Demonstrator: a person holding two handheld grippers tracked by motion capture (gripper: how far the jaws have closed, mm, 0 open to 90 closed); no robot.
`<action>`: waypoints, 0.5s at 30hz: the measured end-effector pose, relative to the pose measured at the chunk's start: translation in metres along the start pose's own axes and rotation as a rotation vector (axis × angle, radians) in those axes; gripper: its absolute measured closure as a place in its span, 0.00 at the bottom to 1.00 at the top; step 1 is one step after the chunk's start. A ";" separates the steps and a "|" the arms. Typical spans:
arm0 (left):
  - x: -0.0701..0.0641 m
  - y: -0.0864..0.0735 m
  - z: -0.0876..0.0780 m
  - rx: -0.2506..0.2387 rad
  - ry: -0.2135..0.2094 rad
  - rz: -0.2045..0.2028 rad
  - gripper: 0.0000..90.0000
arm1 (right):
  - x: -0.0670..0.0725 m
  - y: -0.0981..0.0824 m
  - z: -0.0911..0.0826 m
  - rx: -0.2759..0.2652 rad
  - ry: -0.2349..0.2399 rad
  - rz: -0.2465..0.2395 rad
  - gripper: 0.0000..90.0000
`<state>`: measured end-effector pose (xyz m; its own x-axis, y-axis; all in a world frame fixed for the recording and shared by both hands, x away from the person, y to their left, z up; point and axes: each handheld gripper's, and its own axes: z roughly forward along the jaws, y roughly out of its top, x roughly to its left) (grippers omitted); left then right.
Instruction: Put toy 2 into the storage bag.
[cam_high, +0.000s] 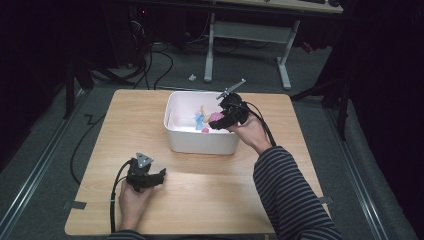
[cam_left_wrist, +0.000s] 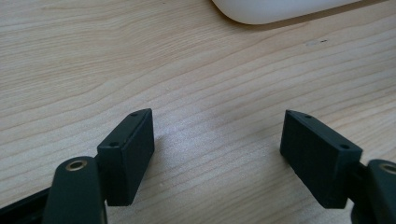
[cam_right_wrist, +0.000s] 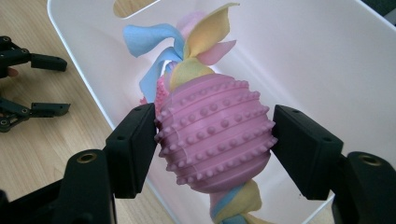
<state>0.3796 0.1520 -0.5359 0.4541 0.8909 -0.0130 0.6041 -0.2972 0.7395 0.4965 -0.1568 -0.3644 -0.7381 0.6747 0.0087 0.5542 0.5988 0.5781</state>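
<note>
Nearest the person, the left gripper (cam_high: 161, 176) rests low on the wooden table (cam_high: 210, 195), held in the left hand (cam_high: 131, 200) close to the near-left part of the top. Its jaws stand wide apart with bare wood between them, as the left gripper view shows, and nothing is held. Open tabletop lies all around it: a broad bare stretch runs to the near edge, to the left edge and across to the striped sleeve (cam_high: 287, 195) of the right arm. Ahead of it, well apart, stands the white bin (cam_high: 200, 142), whose rounded near wall shows at the top of the left gripper view (cam_left_wrist: 280, 11). The bin sits toward the far middle of the table, with a strip of wood on each side of it and a narrow band behind it before the far edge. The right gripper (cam_high: 219, 121) hangs over the bin's right rim, tilted down into it. In the right gripper view its two black pads press on either side of a pink studded ball (cam_right_wrist: 215, 133), part of a rope toy whose blue, yellow and pink fleece strips (cam_right_wrist: 187, 51) fan out above it inside the bin. The toy sits between the bin's white walls, close to the near-left wall. Beyond the table lies grey floor with cables (cam_high: 160, 67) and a desk frame (cam_high: 247, 32).
</note>
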 end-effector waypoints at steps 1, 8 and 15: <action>0.000 0.000 0.000 0.000 0.000 0.000 0.29 | 0.000 0.000 0.000 0.000 0.000 0.000 0.36; 0.000 0.000 0.000 0.000 0.000 0.000 0.29 | 0.003 0.001 0.005 0.016 0.014 -0.005 0.36; 0.000 0.000 0.000 0.000 0.000 0.000 0.29 | 0.003 0.000 0.009 0.038 0.035 -0.007 0.35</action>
<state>0.3795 0.1519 -0.5360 0.4540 0.8909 -0.0130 0.6040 -0.2970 0.7396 0.4977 -0.1511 -0.3712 -0.7547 0.6552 0.0333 0.5627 0.6202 0.5465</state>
